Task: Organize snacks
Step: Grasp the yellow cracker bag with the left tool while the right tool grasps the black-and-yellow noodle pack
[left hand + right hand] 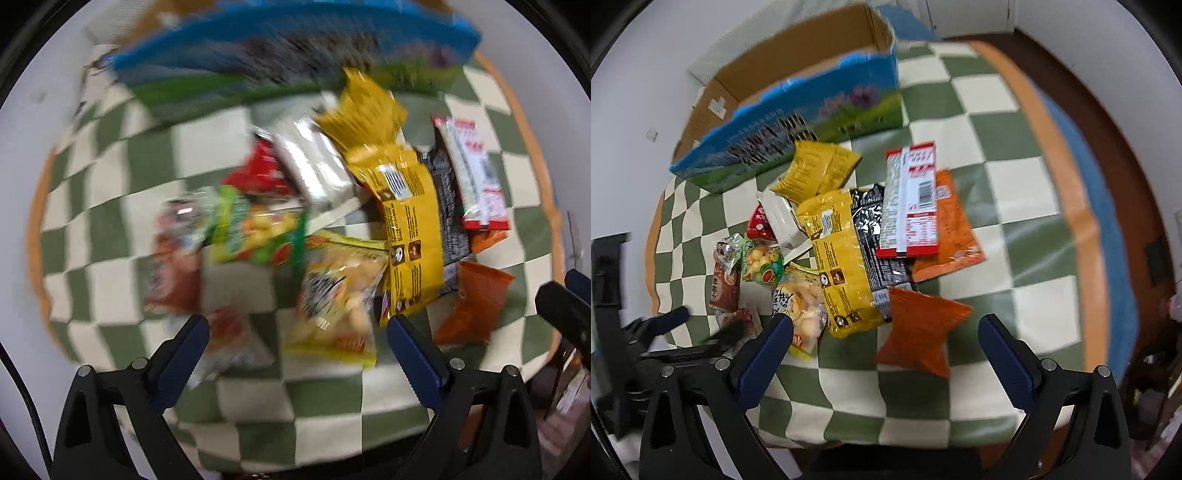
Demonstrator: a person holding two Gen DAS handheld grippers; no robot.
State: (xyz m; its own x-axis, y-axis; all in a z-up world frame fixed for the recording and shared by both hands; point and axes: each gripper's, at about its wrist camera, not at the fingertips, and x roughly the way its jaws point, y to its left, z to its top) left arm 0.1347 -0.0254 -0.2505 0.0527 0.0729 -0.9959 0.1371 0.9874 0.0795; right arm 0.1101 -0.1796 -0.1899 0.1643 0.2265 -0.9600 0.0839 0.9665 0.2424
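Observation:
A heap of snack packs lies on a green-and-cream checked cloth (pixel 979 122). It includes a big yellow bag (pixel 410 236) (pixel 842 258), a black pack (pixel 875 229), a red-and-white pack (pixel 912 203) and a green candy bag (pixel 258 232). My left gripper (pixel 299 325) hangs open just above a clear biscuit bag (pixel 336 295), gripping nothing. My right gripper (pixel 886 321) is open over a crinkled orange pack (pixel 923 332), also with nothing held. An open cardboard box (pixel 798 110) with a blue-and-green print stands behind the heap.
The cloth covers a round table with an orange rim (pixel 1052 147). Bare cloth shows right of the heap and along the near edge. The left gripper (pixel 701 325) appears at the left of the right wrist view. White wall rises behind the box.

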